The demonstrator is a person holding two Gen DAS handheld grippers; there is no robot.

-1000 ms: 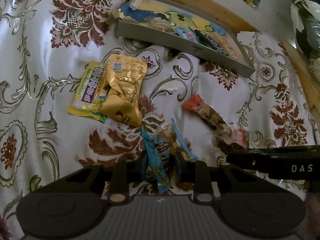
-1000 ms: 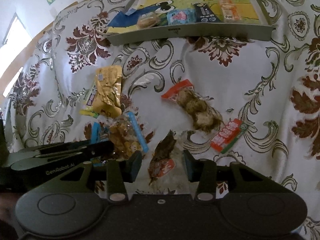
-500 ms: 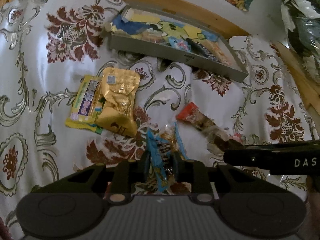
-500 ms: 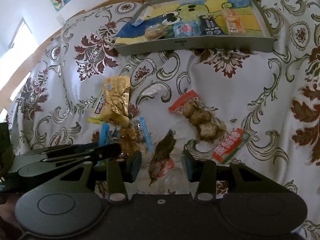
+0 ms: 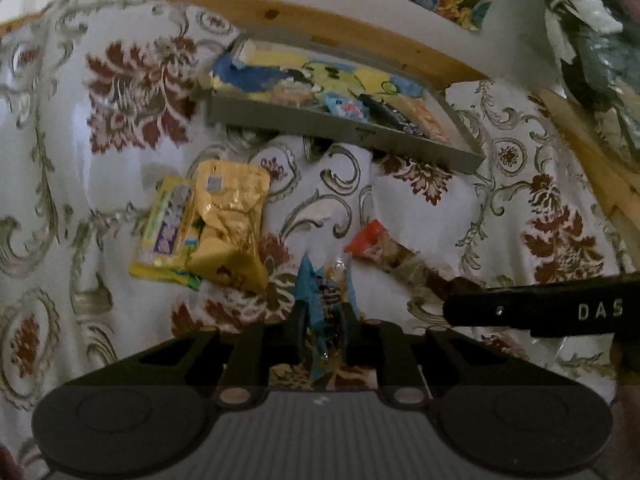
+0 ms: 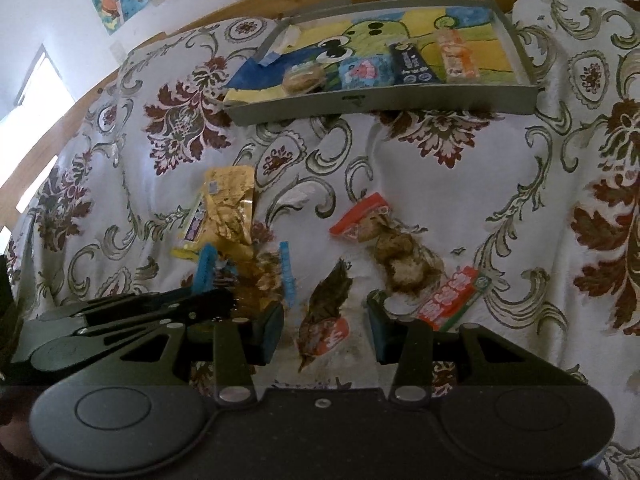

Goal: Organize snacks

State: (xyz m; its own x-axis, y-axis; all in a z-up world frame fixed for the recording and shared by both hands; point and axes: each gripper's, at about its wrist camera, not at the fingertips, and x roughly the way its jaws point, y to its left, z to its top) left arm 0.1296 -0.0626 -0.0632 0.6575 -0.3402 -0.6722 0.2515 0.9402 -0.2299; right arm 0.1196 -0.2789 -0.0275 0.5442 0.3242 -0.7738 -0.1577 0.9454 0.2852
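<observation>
My left gripper (image 5: 323, 320) is shut on a blue-edged clear snack packet (image 5: 326, 292) and holds it just above the patterned cloth; the same blue-edged packet (image 6: 256, 272) shows in the right wrist view beside the left gripper (image 6: 224, 300). My right gripper (image 6: 324, 328) stands open around a brown and orange snack packet (image 6: 324, 320) lying on the cloth. A grey tray (image 6: 380, 100) with a cartoon liner holds several snacks at the far side; the tray (image 5: 340, 128) also appears in the left wrist view.
On the cloth lie a gold packet (image 5: 232, 220) over a yellow packet (image 5: 164, 228), a red-topped bag of brown balls (image 6: 384, 236) and a red and green candy pack (image 6: 452, 296). A wooden bed rail (image 5: 360, 36) runs behind the tray.
My left gripper closed on the blue-edged packet and lifted it, the view tilting up toward the tray. My right gripper stayed open around the brown and orange packet.
</observation>
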